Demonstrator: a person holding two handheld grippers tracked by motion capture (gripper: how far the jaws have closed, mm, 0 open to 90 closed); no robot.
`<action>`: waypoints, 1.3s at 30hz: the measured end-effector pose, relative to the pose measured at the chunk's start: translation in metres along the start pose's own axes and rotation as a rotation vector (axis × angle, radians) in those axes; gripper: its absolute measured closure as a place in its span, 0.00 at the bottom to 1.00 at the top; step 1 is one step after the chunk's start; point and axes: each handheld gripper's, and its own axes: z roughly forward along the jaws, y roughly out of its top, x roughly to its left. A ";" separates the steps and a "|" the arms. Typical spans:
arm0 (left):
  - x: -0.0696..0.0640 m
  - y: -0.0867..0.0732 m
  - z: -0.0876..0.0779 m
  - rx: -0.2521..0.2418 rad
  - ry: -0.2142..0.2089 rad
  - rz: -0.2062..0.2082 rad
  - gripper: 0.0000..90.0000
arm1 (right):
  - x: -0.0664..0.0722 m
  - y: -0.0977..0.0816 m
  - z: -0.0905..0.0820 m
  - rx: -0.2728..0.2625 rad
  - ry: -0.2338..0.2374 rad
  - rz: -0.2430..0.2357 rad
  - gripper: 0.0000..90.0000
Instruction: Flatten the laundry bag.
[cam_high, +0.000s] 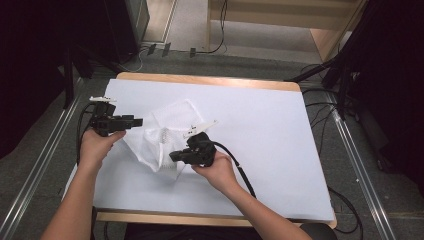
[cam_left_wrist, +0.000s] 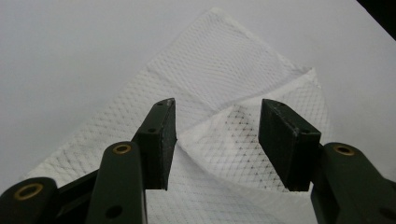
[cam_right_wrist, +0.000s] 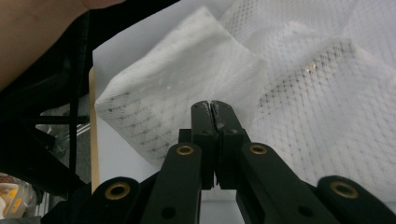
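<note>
White mesh cloth (cam_high: 165, 135), netted and soft-looking, lies crumpled on the smooth, matt white bench (cam_high: 270, 130) with its pale wood edge. Left gripper (cam_left_wrist: 217, 140): matt black plastic with brass-coloured rivets. Right gripper (cam_right_wrist: 215, 109) looks the same.

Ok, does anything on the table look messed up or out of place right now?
Only the white mesh cloth: it lies crumpled and unevenly folded on the table, one flap doubled over. No tear or spill shows. The left gripper stands open over it; the right gripper is shut.
</note>
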 end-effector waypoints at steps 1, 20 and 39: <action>0.000 0.000 0.001 0.004 -0.001 -0.003 0.53 | 0.001 0.001 -0.002 -0.003 0.000 -0.003 0.99; 0.011 -0.012 0.050 0.118 0.000 -0.027 0.56 | -0.024 -0.003 -0.026 -0.013 -0.114 0.019 0.98; -0.001 -0.019 0.069 0.179 -0.020 0.033 1.00 | -0.049 -0.009 -0.038 -0.014 -0.200 0.058 0.97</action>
